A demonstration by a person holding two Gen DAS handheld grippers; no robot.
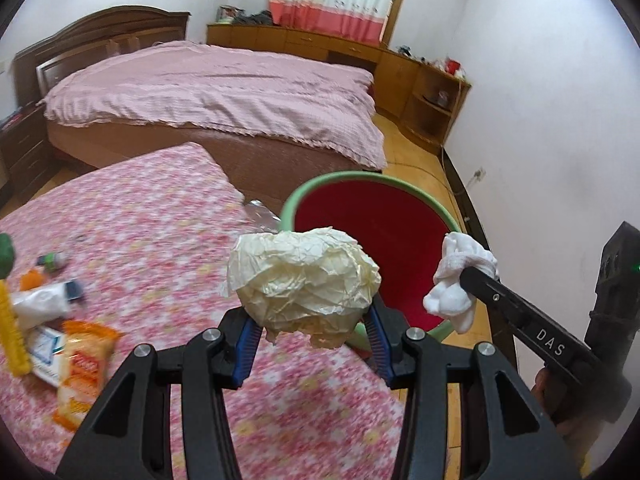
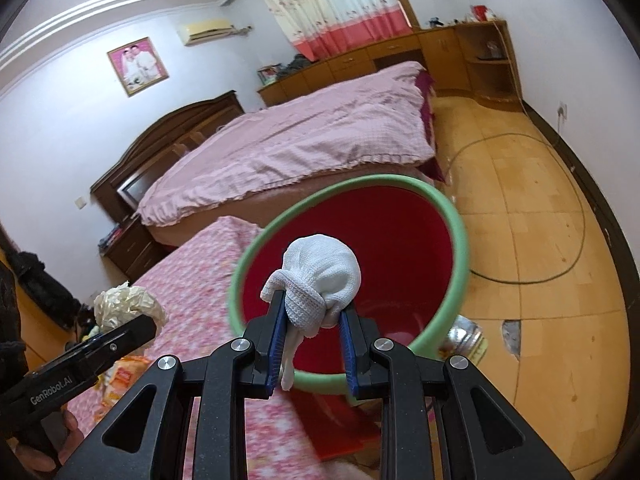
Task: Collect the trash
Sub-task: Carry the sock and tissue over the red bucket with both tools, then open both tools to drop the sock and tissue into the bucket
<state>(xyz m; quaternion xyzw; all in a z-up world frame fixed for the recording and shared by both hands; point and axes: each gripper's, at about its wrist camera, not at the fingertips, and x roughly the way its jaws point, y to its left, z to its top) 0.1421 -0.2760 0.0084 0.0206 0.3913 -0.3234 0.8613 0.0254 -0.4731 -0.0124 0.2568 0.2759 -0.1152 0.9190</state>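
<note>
My left tongs (image 1: 310, 350) are squeezed tight on a big ball of crumpled cream paper (image 1: 306, 284). The blue pads press it from both sides. The paper ball hangs just in front of the near rim of the red bin (image 1: 384, 236), the one with the green edge.

My right tongs (image 2: 312, 350) are clamped on a white rolled-up sock (image 2: 320, 282). A thin bit of it dangles down between the pads. The sock hangs over the open mouth of the red bin, and I see the red inside all around it.

The red bin stands right at the corner of the tabletop (image 1: 168, 216), which has a pink flowery cloth on it. More trash lies on the tabletop, far to the left of the bin: an orange snack bag (image 1: 82, 372), a small white box (image 1: 42, 350) and a white tissue (image 1: 40, 302).

Behind the bin is a bed (image 1: 224, 92) with a pink cover. To the right of the bin is the yellow floor (image 2: 532, 248), with a cable lying on it.
</note>
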